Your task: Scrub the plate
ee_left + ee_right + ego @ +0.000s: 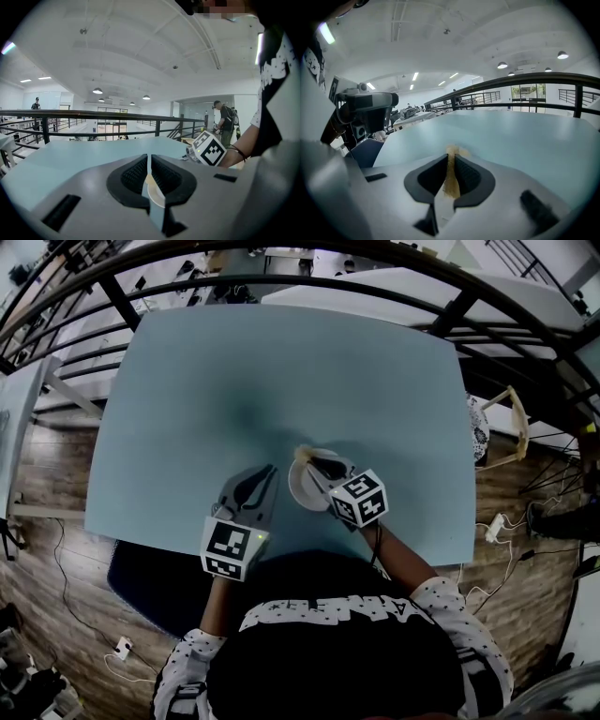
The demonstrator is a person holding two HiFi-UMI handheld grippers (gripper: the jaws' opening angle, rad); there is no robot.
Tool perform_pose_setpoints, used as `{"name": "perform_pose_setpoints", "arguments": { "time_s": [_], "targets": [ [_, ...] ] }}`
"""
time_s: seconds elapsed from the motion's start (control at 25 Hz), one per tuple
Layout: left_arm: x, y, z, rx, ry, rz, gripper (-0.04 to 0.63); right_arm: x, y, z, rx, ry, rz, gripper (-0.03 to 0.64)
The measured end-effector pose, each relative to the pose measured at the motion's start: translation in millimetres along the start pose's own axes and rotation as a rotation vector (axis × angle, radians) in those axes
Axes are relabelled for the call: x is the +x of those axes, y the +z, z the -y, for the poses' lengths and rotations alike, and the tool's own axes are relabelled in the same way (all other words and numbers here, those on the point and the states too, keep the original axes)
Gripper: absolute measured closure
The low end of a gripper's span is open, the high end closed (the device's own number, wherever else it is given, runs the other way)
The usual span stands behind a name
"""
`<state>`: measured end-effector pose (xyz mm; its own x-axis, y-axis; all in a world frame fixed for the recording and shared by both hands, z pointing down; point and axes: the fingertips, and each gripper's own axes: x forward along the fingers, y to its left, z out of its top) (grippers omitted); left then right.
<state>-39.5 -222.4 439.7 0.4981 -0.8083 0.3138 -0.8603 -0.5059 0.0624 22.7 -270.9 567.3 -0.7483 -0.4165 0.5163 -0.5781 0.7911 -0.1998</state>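
Observation:
A small white plate lies on the blue-grey table, near its front edge. My right gripper reaches over the plate from the right. It is shut on a tan sponge that sticks out past the fingertips at the plate's far rim; the sponge fills the slit between the jaws. My left gripper lies just left of the plate with its jaws shut. A sliver of the plate shows through their narrow slit. Whether it touches the plate I cannot tell.
The table's front edge runs just under both grippers. A black railing curves round the far side. A wooden stool and cables stand on the floor to the right. A person stands far off in the left gripper view.

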Motion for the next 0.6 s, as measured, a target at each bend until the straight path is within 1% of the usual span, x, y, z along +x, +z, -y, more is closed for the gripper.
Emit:
{"name": "perform_pose_setpoints", "arguments": {
  "time_s": [0.32, 0.6],
  "targets": [
    [-2, -3, 0, 0.008, 0.004, -0.011, 0.58, 6, -7, -8, 0.002, 0.018, -0.027, 0.565],
    [1, -1, 1, 0.021, 0.01, -0.011, 0.58, 7, -13, -23, -0.001, 0.066, -0.04, 0.566]
  ]
}}
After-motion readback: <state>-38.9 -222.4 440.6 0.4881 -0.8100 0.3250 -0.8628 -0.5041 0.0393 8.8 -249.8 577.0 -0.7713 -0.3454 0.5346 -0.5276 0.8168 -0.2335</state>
